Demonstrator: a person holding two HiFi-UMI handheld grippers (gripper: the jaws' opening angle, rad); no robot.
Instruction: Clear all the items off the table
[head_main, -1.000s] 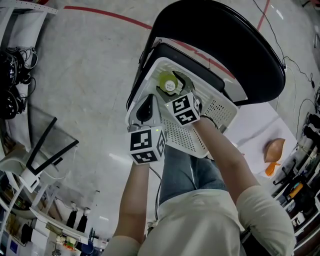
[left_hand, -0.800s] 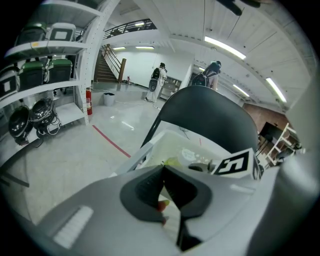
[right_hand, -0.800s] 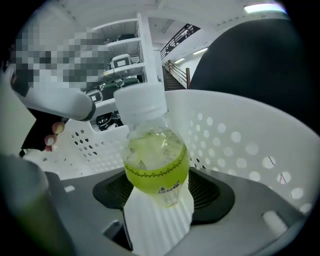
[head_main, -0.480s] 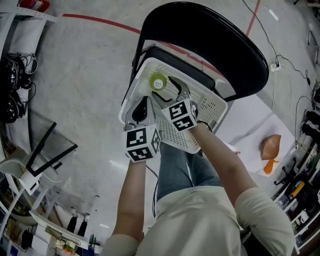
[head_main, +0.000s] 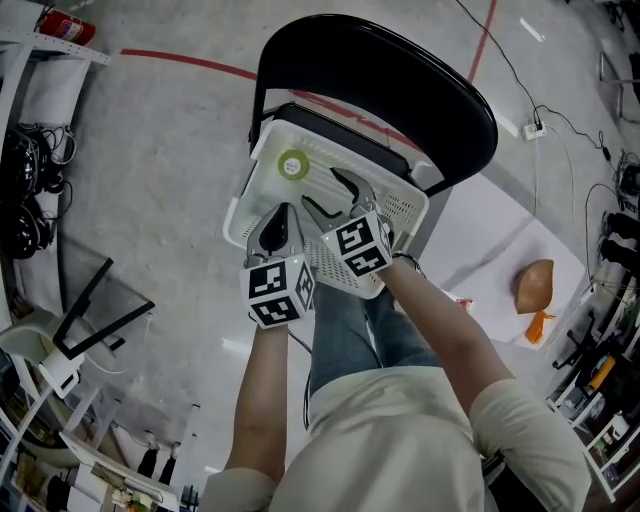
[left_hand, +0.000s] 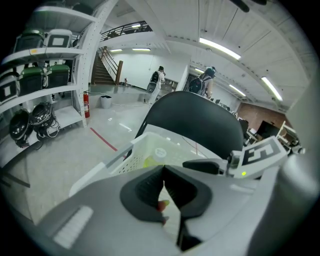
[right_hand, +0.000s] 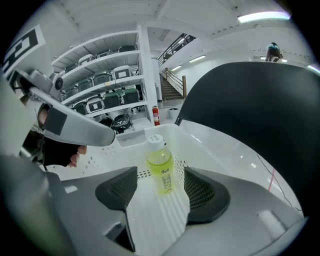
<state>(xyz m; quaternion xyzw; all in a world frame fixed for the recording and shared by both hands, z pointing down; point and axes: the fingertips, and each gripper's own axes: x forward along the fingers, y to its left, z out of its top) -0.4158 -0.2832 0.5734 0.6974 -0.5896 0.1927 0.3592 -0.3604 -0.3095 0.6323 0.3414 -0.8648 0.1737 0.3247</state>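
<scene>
The head view alone gives the layout. A white basket (head_main: 240, 214) sits on the seat of a black chair (head_main: 400, 80) in the upper middle of the frame. The corner of a white table (head_main: 480, 235) lies at the right. A brownish rounded object (head_main: 535, 286) and a small orange piece (head_main: 538, 327) rest near the table's right edge. From this view the bottle (head_main: 292, 165) shows only as a white cap over yellow-green, at the upper left inside the basket.

The right gripper view shows the bottle standing upright on the basket's ribbed floor, which the head view does not make clear. It also shows shelving (right_hand: 100, 95) behind. The left gripper view adds distant people (left_hand: 156, 80) and a stair.

Bare floor lies open on the left of the head view. On the right the table corner comes close to the chair, and the chair back rises behind the basket. The basket's perforated walls enclose the bottle on all sides.

The right gripper (right_hand: 160, 173) has its jaws spread and they have just been closing. The bottle stands beyond their tips, in line with the gap, and the pads do not touch it. The left gripper (left_hand: 163, 172) has its jaws pressed together at the tips, and I cannot see anything pinched between them. It is at the basket's near left side, well short of the bottle.
</scene>
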